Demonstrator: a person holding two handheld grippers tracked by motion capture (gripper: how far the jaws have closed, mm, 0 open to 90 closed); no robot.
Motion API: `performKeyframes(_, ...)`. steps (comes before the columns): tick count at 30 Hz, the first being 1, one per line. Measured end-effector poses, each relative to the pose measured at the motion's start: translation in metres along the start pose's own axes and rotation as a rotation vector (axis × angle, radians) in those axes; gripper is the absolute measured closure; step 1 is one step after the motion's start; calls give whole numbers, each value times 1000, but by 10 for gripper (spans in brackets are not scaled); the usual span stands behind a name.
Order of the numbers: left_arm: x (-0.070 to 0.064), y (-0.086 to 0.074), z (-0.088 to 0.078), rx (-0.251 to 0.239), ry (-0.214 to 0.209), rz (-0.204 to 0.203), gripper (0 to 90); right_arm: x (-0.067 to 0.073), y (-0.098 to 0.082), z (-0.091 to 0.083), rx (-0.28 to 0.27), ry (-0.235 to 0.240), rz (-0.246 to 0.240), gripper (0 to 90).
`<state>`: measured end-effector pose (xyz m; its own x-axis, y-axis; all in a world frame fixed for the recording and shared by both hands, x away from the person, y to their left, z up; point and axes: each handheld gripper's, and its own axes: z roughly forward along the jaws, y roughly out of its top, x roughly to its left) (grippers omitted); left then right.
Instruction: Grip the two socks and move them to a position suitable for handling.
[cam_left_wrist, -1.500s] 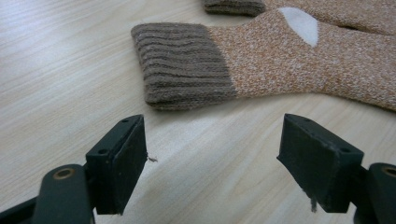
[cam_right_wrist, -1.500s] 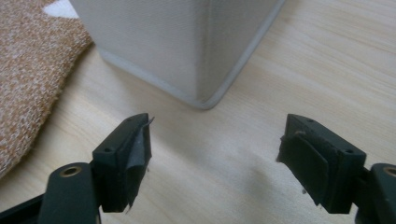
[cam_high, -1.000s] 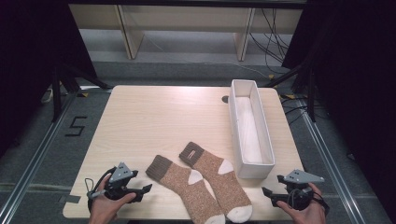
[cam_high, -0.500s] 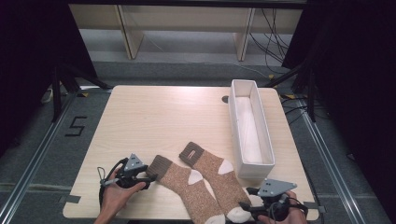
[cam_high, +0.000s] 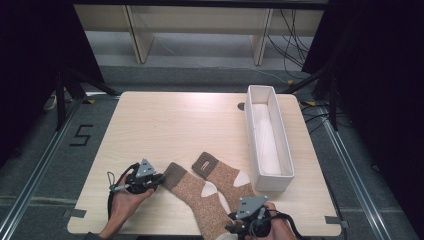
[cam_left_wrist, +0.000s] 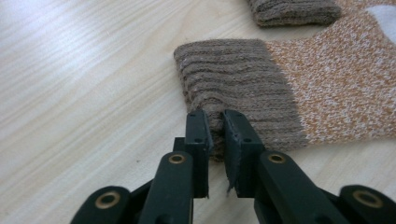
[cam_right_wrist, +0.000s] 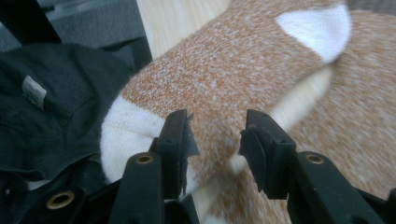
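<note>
Two brown-orange socks with white heels and toes lie at the table's front. My left gripper (cam_high: 159, 181) (cam_left_wrist: 215, 116) is shut on the edge of the left sock's (cam_high: 192, 192) brown ribbed cuff (cam_left_wrist: 233, 79); its jaws have just been closing and the knit bunches between the pads. My right gripper (cam_high: 235, 227) (cam_right_wrist: 217, 123) straddles that sock's foot (cam_right_wrist: 233, 60) beside the white toe (cam_right_wrist: 123, 130), which hangs over the table edge. Its jaws have just been closing but still stand apart around the fabric. The second sock (cam_high: 225, 177) (cam_right_wrist: 369, 93) lies alongside.
A long white bin (cam_high: 270, 137) stands on the wooden table (cam_high: 175, 125) at the right, its near end just beyond the socks. Dark clothing (cam_right_wrist: 51, 102) sits close beside the right gripper at the table's front edge. Cables and shelf legs lie on the floor behind.
My left gripper slid right onto the cuff and closed. My right gripper travelled left along the front edge, from the table's right corner to the sock's toe, with its jaws narrowing.
</note>
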<state>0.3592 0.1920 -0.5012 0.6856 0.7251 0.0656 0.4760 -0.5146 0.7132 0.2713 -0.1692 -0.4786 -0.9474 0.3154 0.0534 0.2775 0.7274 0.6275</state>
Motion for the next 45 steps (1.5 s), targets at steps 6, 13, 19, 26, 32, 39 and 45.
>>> performKeyframes(6,23,6,3,41,37,20,818,0,10,9,13,20,-14,628)
performKeyframes(13,64,12,13,66,95,1,817,-1,13,13,17,29,-3,635)
performKeyframes(19,80,21,18,89,69,14,816,-2,17,17,12,42,-35,638)
performKeyframes(26,91,32,28,112,62,41,814,-5,16,12,0,33,-27,639)
performKeyframes(32,97,36,32,126,59,48,809,-7,14,12,-4,31,-21,639)
performKeyframes(39,105,44,40,129,85,89,775,-8,15,12,4,22,-13,639)
performKeyframes(45,98,45,20,56,142,-23,419,-12,13,8,-1,6,-5,639)
